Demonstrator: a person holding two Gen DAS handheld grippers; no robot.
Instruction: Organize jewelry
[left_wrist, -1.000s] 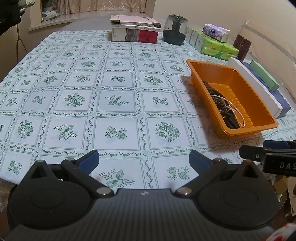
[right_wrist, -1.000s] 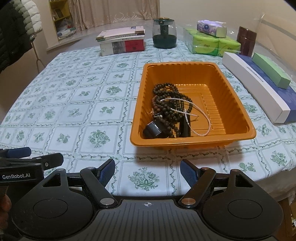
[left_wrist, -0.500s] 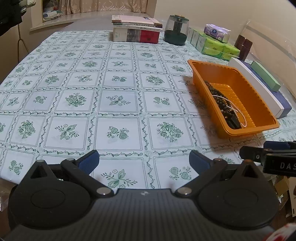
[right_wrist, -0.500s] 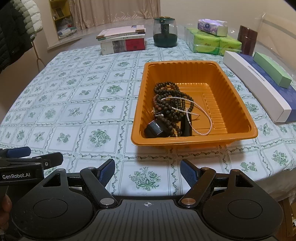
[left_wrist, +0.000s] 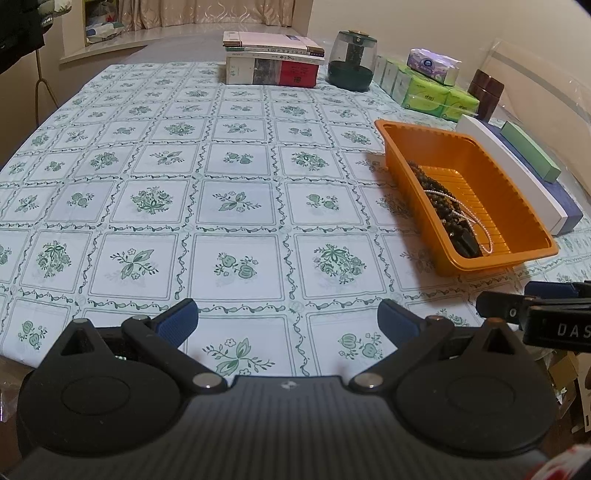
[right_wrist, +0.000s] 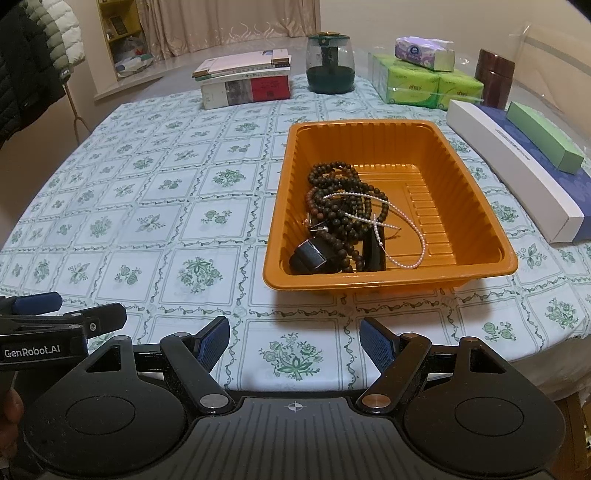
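1. Tray (right_wrist: 476, 192): glossy orange plastic, ribbed walls;
2. Beads (right_wrist: 343, 206): dark, polished, wood-like;
3. Pearl strand (right_wrist: 402, 225): small, white, shiny;
4. Table cloth (right_wrist: 155, 206): smooth, faintly sheened, printed green;
5. Right gripper (right_wrist: 294, 338): matt black plastic, blue textured pads (right_wrist: 375, 341), metal pivots.

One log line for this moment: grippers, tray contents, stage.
left gripper: open, empty | right gripper: open, empty | orange tray: dark bead strands, pearl strand tangled inside | stage: nothing grasped
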